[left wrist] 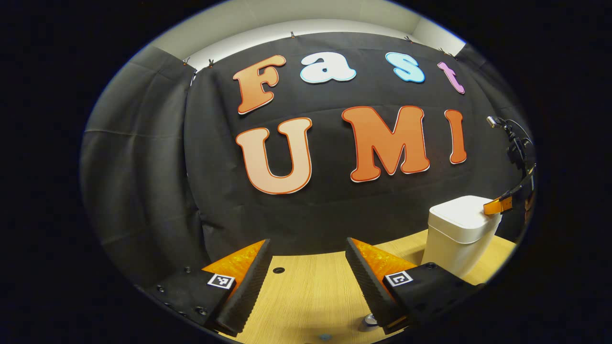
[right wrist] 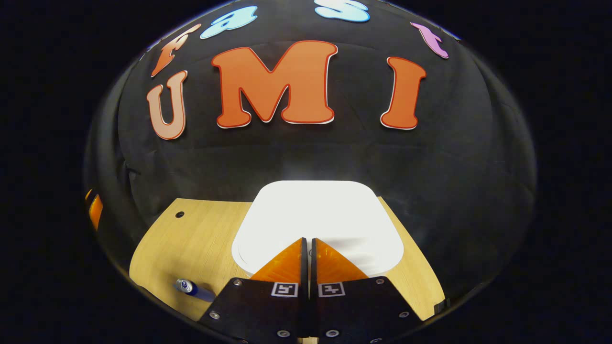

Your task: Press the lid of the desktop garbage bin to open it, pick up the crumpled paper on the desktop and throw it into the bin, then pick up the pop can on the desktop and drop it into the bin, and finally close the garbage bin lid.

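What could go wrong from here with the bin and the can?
The right gripper, shut, is over the near edge of the bin lid; an off-centre press may tip or slide the bin rather than open it. The can lies on its side near the desk edge; a nudge could roll it off.

Left tool (left wrist: pixel 308 279) agape; right tool (right wrist: pixel 308 248) closed.
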